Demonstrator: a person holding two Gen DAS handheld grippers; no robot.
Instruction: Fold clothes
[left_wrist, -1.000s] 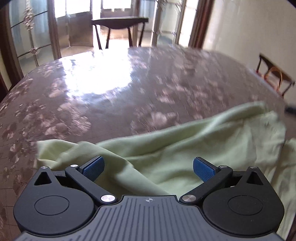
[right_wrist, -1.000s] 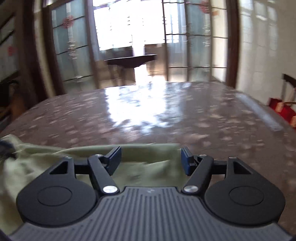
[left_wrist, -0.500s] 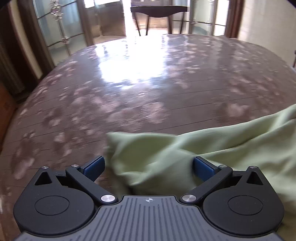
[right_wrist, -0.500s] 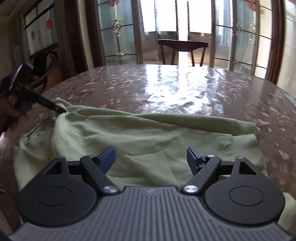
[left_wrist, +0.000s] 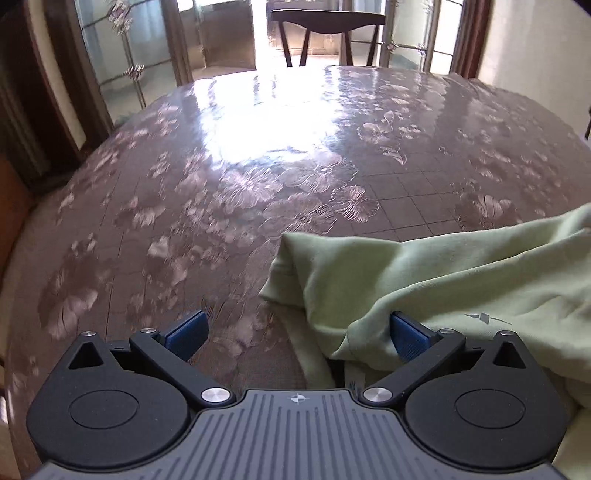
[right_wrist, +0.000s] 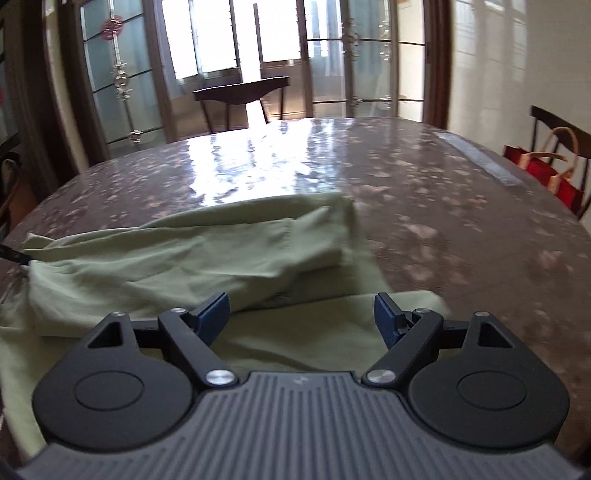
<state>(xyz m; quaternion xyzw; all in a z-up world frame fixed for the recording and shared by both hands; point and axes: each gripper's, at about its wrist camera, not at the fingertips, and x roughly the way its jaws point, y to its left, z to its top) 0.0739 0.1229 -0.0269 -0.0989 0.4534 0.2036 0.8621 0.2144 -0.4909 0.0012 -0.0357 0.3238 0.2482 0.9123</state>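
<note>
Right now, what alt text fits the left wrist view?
The open left claw hovers low over the edge of a rumpled pale green garment, whose fabric lies against the right blue finger pad. The garment rests on a glossy brown floral table, with glass doors behind.

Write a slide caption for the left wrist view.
Left gripper, open, meets the edge of a pale green garment on a floral table.

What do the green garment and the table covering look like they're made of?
The green garment looks like soft matte knit, probably cotton jersey: it drapes in loose folds. The table covering looks like glossy embossed plastic or vinyl: it mirrors window glare over a raised floral pattern.
</note>
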